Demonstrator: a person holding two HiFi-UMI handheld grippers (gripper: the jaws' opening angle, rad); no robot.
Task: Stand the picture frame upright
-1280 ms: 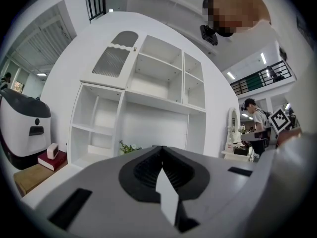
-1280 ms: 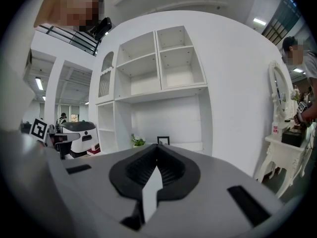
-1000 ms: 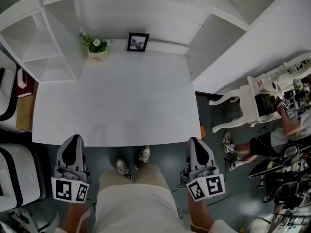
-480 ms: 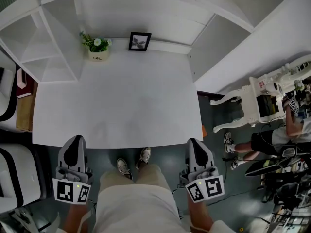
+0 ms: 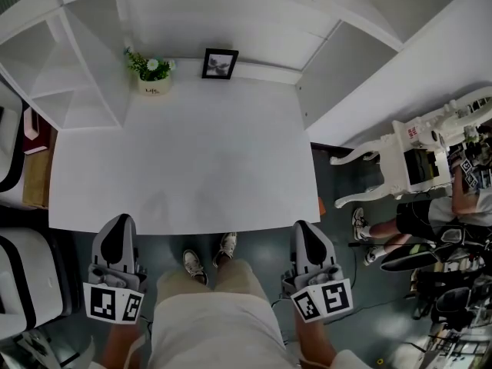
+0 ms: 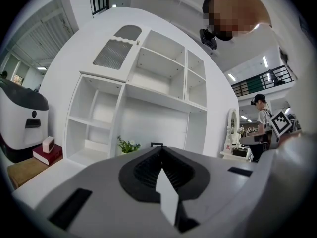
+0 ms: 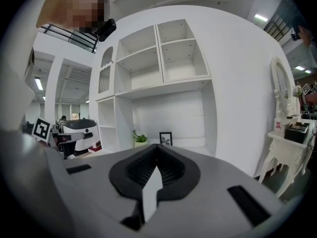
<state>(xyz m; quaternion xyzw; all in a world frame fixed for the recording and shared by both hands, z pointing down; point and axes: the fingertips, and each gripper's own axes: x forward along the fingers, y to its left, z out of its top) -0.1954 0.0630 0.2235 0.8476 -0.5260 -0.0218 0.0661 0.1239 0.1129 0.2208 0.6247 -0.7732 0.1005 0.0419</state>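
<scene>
The picture frame (image 5: 219, 64), standing just beside the potted plant (image 5: 151, 74), looks light, stiff, probably fragile; I would take its side edges. The left gripper (image 5: 117, 221) and right gripper (image 5: 308, 227) have fingers together, empty

bright even light, fisheye edges (gripper views vignetted), sharp

The head view looked steeply down from above the near edge of the flat white tabletop (image 5: 184, 152), well away from the small black-framed picture frame (image 5: 219, 64) at its back. Cameras on the left tool (image 5: 117, 221) and right tool (image 5: 307, 225) looked level toward the frame, likewise well away. All three views shared the frame and the potted green plant (image 5: 152, 74) just left of it.
</scene>
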